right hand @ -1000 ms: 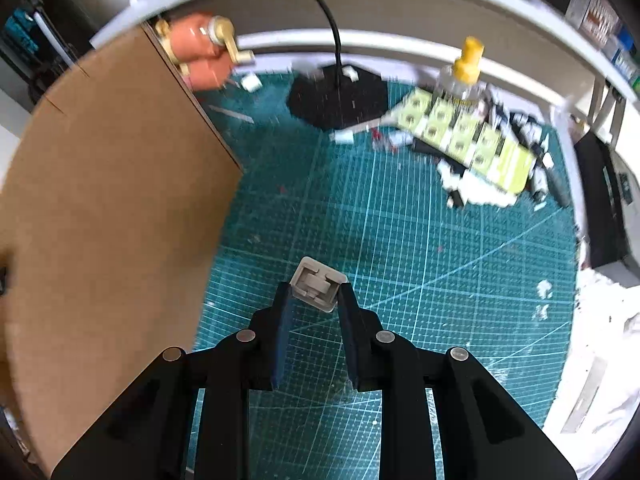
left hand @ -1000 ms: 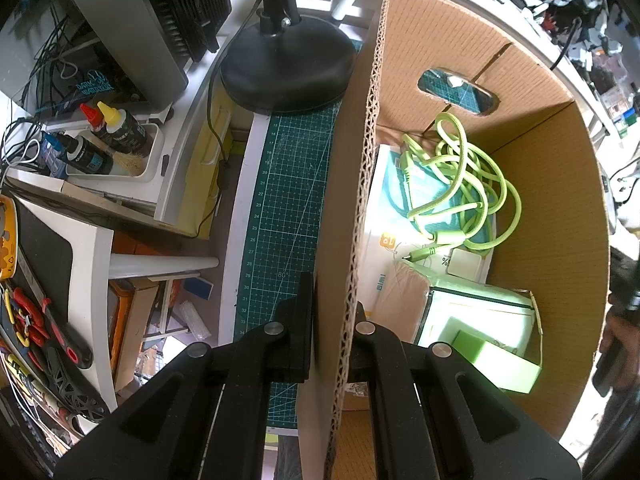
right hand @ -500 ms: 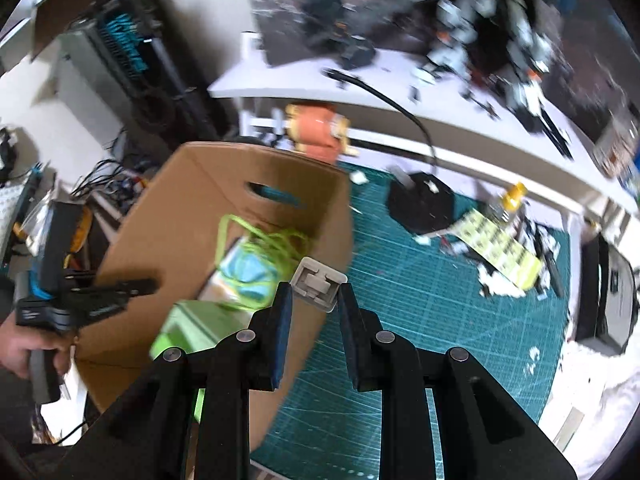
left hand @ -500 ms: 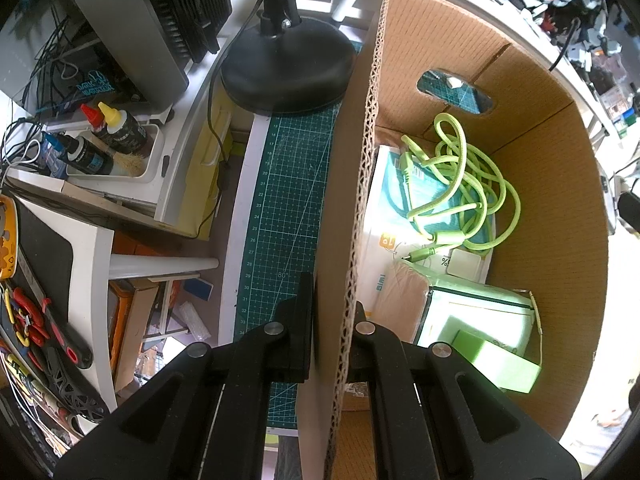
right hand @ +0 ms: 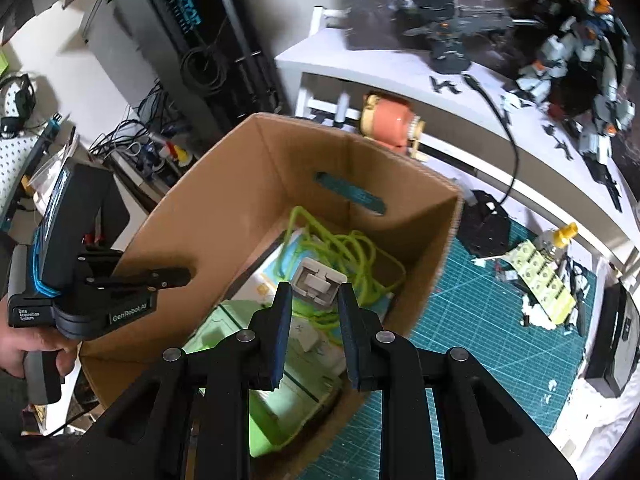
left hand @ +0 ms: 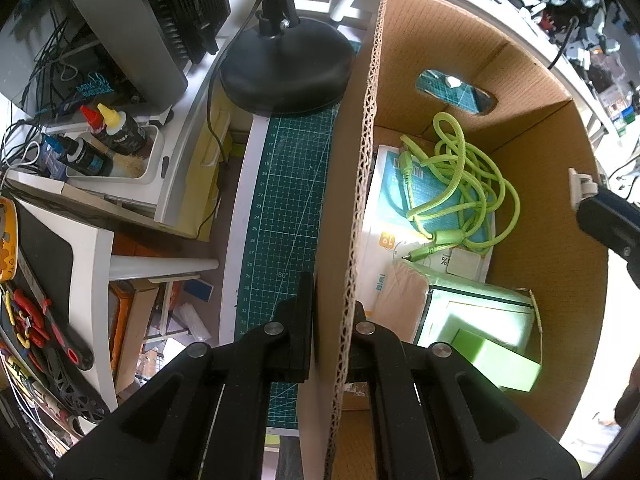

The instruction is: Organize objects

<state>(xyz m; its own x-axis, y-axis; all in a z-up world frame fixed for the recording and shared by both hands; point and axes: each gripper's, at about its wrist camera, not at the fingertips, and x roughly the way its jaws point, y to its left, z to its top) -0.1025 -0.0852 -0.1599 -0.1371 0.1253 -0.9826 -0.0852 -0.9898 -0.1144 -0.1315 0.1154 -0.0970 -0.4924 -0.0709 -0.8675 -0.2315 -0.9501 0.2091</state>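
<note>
The left gripper (left hand: pixel 330 320) is clamped on the corrugated rim of the open brown cardboard box (left hand: pixel 536 92), 1 finger outside the wall and 1 inside, pointing steeply down. That hold looks meant to steady the box and keep its wall from flexing while the other hand loads it. In the right wrist view the person's hand (right hand: pixel 28 344) grips the handle of that left gripper at the box's near-left wall.

The right gripper (right hand: pixel 314 306) has its 2 fingers pressed against the sides of a small pale grey square plastic part (right hand: pixel 316 282) with a raised clip on its face. The part hangs in the air above the open box, over its middle, not yet touching anything inside. From the left wrist view the same part shows at the box's right rim, poking out of the dark fingertips.

Inside the box lie a coiled lime-green braided cable (left hand: pixel 460 184) on top of a white and teal flat carton (left hand: pixel 390 200), and a pale green cardboard package (left hand: pixel 476 320) at the near end. The box stands on the green gridded cutting mat (left hand: pixel 280 208) that covers the desk, near the round black lamp base (left hand: pixel 286 72) at the mat's far edge.

Judging by the pose, the step in hand is dropping the part among the things already gathered.
</note>
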